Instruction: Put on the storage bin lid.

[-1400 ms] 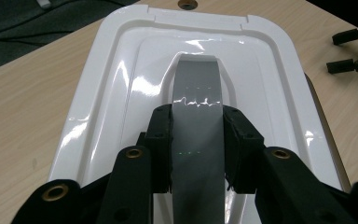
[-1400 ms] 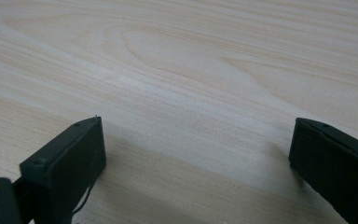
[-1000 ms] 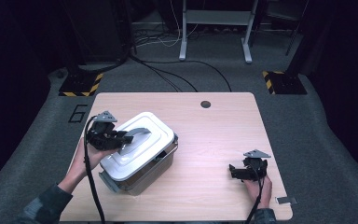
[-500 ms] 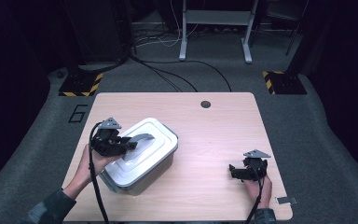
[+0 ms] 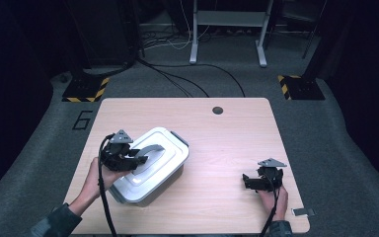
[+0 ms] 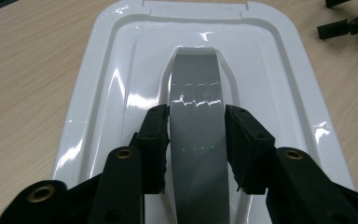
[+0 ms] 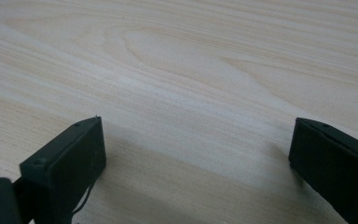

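Since the earlier frame the left gripper [image 6: 196, 140] has slid along and clamped the rigid, glossy box's [image 5: 150, 168] grey handle [image 6: 196, 107], the soundest hold; right gripper [image 7: 196, 158] jaws apart over the counter [image 5: 227, 143].

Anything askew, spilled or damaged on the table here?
The white box sits turned at an angle to the table edges. Its lid looks seated and intact, left tongs astride the grey handle. Nothing is spilled.
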`<state>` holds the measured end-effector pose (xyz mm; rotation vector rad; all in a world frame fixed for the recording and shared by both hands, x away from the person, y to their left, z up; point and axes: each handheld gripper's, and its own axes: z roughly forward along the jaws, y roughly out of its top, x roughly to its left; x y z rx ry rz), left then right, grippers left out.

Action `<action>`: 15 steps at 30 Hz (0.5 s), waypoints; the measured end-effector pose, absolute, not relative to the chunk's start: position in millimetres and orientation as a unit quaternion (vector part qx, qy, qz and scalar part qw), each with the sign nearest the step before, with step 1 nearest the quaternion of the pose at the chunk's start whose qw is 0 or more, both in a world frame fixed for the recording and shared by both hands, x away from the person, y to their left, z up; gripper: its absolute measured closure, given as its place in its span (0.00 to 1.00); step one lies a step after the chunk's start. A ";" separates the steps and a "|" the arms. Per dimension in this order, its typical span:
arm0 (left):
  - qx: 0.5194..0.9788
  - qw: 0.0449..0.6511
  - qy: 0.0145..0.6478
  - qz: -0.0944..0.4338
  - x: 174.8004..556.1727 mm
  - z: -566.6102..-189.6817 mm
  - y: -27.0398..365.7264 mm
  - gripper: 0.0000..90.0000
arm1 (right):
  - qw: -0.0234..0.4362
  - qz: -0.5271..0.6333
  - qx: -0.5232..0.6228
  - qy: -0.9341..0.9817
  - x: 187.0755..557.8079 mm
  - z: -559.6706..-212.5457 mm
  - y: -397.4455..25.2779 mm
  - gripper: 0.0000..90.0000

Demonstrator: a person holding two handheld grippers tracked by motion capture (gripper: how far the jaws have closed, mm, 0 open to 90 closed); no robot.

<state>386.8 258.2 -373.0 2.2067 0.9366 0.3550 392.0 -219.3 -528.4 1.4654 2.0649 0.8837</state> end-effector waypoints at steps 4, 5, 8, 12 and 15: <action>0.850 0.355 0.362 0.142 387.2 -368.2 260.4 0.53 | 0.228 0.321 0.532 0.749 392.0 -528.4 -219.2 0.03; 0.849 0.358 0.362 0.140 387.5 -366.3 261.6 0.51 | 0.228 0.321 0.532 0.750 392.0 -528.4 -219.3 0.03; 0.848 0.366 0.357 0.139 387.6 -359.6 265.4 0.43 | 0.228 0.321 0.532 0.750 392.0 -528.4 -219.3 0.03; 0.845 0.377 0.353 0.140 388.5 -350.9 271.1 0.33 | 0.228 0.321 0.532 0.749 392.0 -528.4 -219.2 0.03; 0.841 0.383 0.355 0.143 390.0 -343.9 277.1 0.26 | 0.228 0.321 0.532 0.750 392.0 -528.4 -219.3 0.03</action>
